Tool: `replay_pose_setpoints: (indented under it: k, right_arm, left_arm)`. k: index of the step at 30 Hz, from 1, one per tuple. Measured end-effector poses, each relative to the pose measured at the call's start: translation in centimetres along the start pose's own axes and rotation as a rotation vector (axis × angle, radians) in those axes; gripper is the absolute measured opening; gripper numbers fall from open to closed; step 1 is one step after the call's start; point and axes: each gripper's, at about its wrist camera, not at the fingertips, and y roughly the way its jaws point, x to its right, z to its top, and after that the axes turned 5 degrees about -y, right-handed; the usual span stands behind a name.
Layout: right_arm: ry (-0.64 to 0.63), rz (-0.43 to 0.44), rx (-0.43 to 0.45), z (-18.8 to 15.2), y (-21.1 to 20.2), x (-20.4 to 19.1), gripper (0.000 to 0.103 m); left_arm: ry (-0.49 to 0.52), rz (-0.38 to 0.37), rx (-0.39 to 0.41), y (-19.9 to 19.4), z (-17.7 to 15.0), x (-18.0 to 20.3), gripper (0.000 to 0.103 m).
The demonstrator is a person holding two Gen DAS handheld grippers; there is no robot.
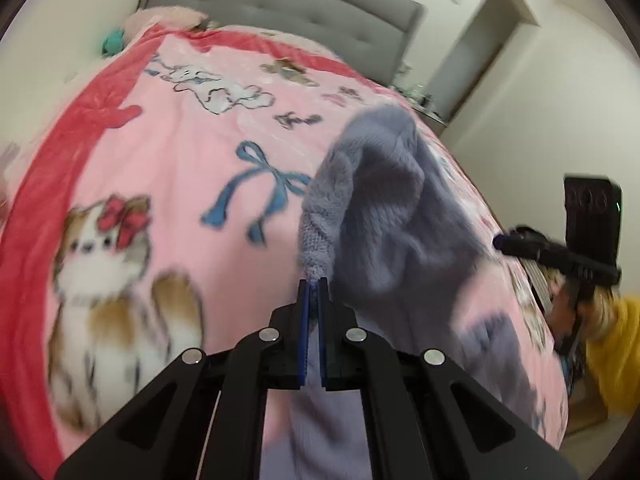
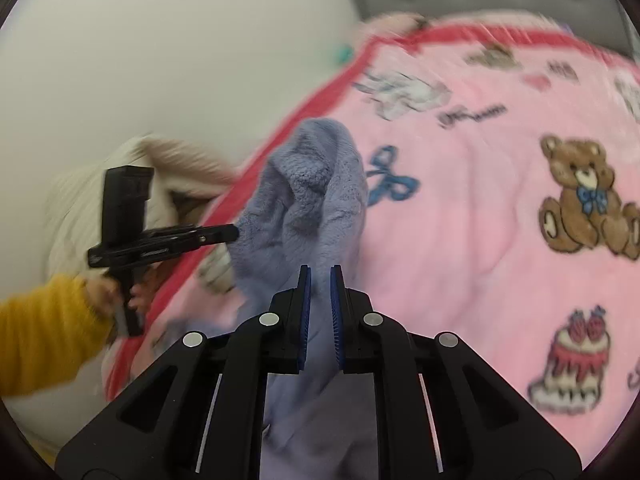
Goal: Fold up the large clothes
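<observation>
On the left of the left wrist view, a pink blanket point(image 1: 168, 184) with a red border covers the bed, printed with a kitten wearing a red bow point(image 1: 108, 264) and a blue ribbon bow point(image 1: 260, 188). A grey tufted headboard point(image 1: 280, 4) stands at the far end. In the middle, the left tool point(image 1: 314, 286) is clenched on a ridge of a lavender knit sweater point(image 1: 384, 216), with fabric pinched between its blue pads. The sweater rises off the blanket in a bunched peak and hangs down toward the camera below the tool. Further right, the right tool point(image 1: 500, 242) touches the sweater's far edge, held by a person's hand point(image 1: 576, 304) in a yellow sleeve point(image 1: 616, 344). A doorway point(image 1: 480, 44) shows in the wall behind.

In the right wrist view, the yellow sleeve point(image 2: 44, 332) and hand point(image 2: 116, 292) sit at the left, holding the left tool point(image 2: 234, 233), whose tip meets the sweater point(image 2: 304, 192). A cream pillow point(image 2: 132, 172) lies behind it. In the middle, the right tool point(image 2: 320, 280) shows a narrow gap between its pads with lavender fabric in it; it grasps the sweater. To the right, the blanket point(image 2: 460, 208) shows a teddy bear point(image 2: 584, 196) and a cake point(image 2: 576, 360). Both views are blurred.
</observation>
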Motion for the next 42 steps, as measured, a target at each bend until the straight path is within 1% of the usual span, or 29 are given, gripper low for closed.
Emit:
replay_pose_setpoints:
  k: [2,4,5,7,9,10,12,13,14,15,18,21,23,24,25,27,28,29,31,32,33,34,36,37,38,39,40,41,42]
  right_arm:
    - [-0.008,-0.032,-0.022,-2.0,-0.8,-1.5,0.008]
    - [-0.037,-0.115,-0.035,-3.7,-0.3,-1.9,0.011]
    - [-0.057,-0.168,-0.052,-4.2,0.5,-1.8,0.016]
    - [-0.08,-0.249,-0.082,-4.1,2.5,-0.9,0.044]
    - [-0.111,-0.262,-0.085,-3.5,4.0,-0.3,0.046]
    - [-0.138,-0.26,-0.105,-2.9,5.1,0.0,0.051]
    - [-0.203,-0.243,-0.151,-2.0,6.7,0.2,0.056]
    - [-0.254,-0.236,-0.198,-1.8,7.6,0.0,0.063]
    - [-0.279,-0.223,-0.247,-1.7,8.2,0.0,0.064]
    - [-0.266,-0.199,-0.262,-1.9,8.1,0.1,0.064]
    - [-0.086,-0.028,-0.244,-2.8,6.7,1.1,0.066]
    - [0.185,0.155,-0.219,-5.2,5.4,2.4,0.071]
    - [0.315,0.205,-0.222,-6.7,5.5,2.6,0.072]
    - [0.382,0.221,-0.205,-7.3,5.5,2.7,0.072]
    - [0.424,0.229,-0.186,-7.7,5.4,2.9,0.072]
    - [0.52,0.24,-0.156,-8.3,5.6,3.6,0.072]
    - [0.564,0.241,-0.143,-8.6,5.7,4.1,0.072]
    - [0.598,0.231,-0.122,-8.7,5.6,4.6,0.072]
    - [0.636,0.185,-0.106,-8.6,5.6,5.6,0.072]
    - [0.649,0.168,-0.097,-8.5,5.6,6.0,0.072]
    - [0.663,0.151,-0.09,-8.3,5.8,6.5,0.072]
    - [0.672,0.119,-0.099,-8.1,6.0,7.0,0.072]
    - [0.687,0.077,-0.123,-7.8,6.6,7.7,0.072]
    - [0.697,0.048,-0.129,-7.8,6.8,8.0,0.072]
    - [0.713,0.046,-0.131,-7.8,7.2,8.2,0.072]
    - [0.72,0.047,-0.133,-7.7,7.4,8.4,0.072]
    - [0.723,0.048,-0.138,-7.6,7.9,8.4,0.07]
    - [0.716,0.045,-0.141,-7.4,8.3,8.3,0.066]
    - [0.703,0.046,-0.144,-7.3,8.5,8.3,0.051]
  left_arm:
    - [0.019,-0.017,-0.034,-1.6,-3.3,0.9,0.004]
    - [0.022,-0.003,-0.069,-1.6,-5.8,1.2,0.004]
    - [0.012,0.015,-0.085,-1.1,-7.0,1.2,0.004]
    - [-0.001,0.029,-0.099,-0.3,-8.4,1.1,0.004]
    - [0.003,0.032,-0.097,0.6,-9.1,1.2,0.004]
    - [0.014,0.027,-0.093,0.8,-9.3,1.4,0.004]
    - [0.033,0.03,-0.093,0.9,-9.6,1.7,0.004]
    - [0.036,0.033,-0.1,1.0,-9.8,1.7,0.004]
    - [0.036,0.035,-0.101,0.9,-10.0,1.4,0.004]
    - [0.028,0.035,-0.098,0.7,-10.2,1.2,0.004]
    - [-0.002,0.046,-0.083,0.0,-10.2,0.1,0.004]
    - [-0.02,0.059,-0.088,-0.2,-10.2,-1.1,0.004]
    - [-0.035,0.063,-0.109,-0.1,-10.5,-1.7,0.004]
    - [-0.056,0.053,-0.128,-0.1,-10.8,-2.2,0.004]
    - [-0.081,0.039,-0.141,-0.2,-11.1,-2.4,0.003]
    - [-0.182,-0.078,-0.141,-1.2,-11.4,-2.7,0.003]
    - [-0.217,-0.113,-0.12,-1.7,-11.5,-2.5,0.003]
    - [-0.263,-0.166,-0.089,-2.3,-11.4,-2.1,0.004]
    - [-0.323,-0.232,-0.088,-2.0,-10.9,-1.2,0.009]
    - [-0.353,-0.247,-0.084,-1.5,-10.6,-0.6,0.021]
    - [-0.38,-0.25,-0.077,-1.0,-10.3,-0.2,0.039]
    - [-0.421,-0.241,-0.076,0.0,-10.0,0.2,0.046]
    - [-0.481,-0.234,-0.072,1.4,-9.6,0.6,0.05]
    - [-0.508,-0.206,-0.073,1.8,-9.5,0.7,0.05]
    - [-0.557,-0.162,-0.071,2.6,-9.5,0.7,0.05]
    - [-0.615,-0.148,-0.061,3.0,-9.7,0.6,0.05]
    - [-0.658,-0.169,-0.045,3.2,-9.9,0.4,0.05]
    - [-0.701,-0.196,-0.021,3.4,-10.0,0.3,0.042]
    - [-0.712,-0.182,-0.007,3.5,-10.0,0.3,0.016]
